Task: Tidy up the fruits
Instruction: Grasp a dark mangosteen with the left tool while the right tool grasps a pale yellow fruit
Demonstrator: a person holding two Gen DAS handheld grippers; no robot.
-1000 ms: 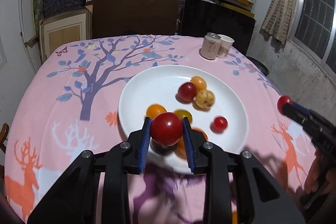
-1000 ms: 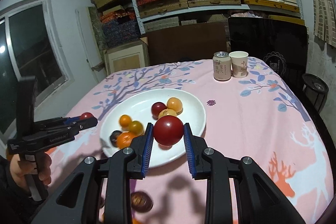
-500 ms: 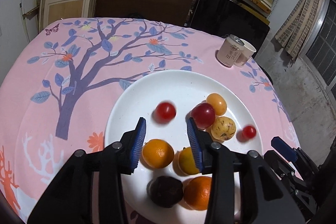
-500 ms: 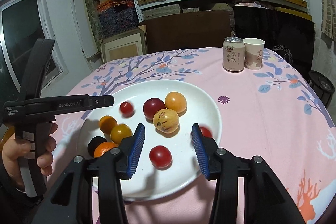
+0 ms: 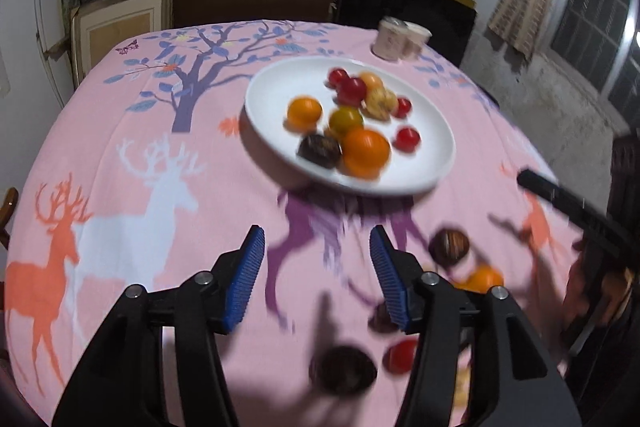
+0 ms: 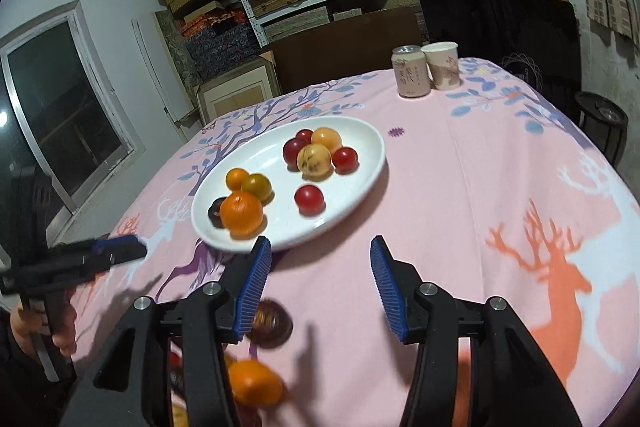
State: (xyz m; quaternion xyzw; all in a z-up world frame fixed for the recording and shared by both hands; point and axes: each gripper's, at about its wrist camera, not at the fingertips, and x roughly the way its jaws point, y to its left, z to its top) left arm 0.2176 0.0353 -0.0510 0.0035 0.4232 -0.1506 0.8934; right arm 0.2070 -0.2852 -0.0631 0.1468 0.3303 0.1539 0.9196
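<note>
A white plate (image 5: 264, 115) (image 6: 360, 131) on the pink tablecloth holds several fruits: oranges (image 5: 366, 151) (image 6: 241, 213), red tomatoes (image 5: 408, 138) (image 6: 309, 198), a dark fruit (image 5: 319, 150). My left gripper (image 5: 316, 279) is open and empty, above the cloth short of the plate. My right gripper (image 6: 318, 287) is open and empty, near the plate's front rim. Loose fruits lie on the cloth near me: a brown one (image 5: 449, 246) (image 6: 271, 323), an orange one (image 5: 482, 277) (image 6: 254, 383), a red one (image 5: 400, 355), a dark one (image 5: 344, 369).
A drink can (image 6: 409, 71) and a paper cup (image 6: 441, 65) stand at the table's far side, also in the left view (image 5: 394, 39). Shelves with boxes, a cardboard box and a dark chair stand behind the table.
Both grippers let go of their red tomatoes onto the plate, opened wide, and pulled back toward the near edge of the table.
</note>
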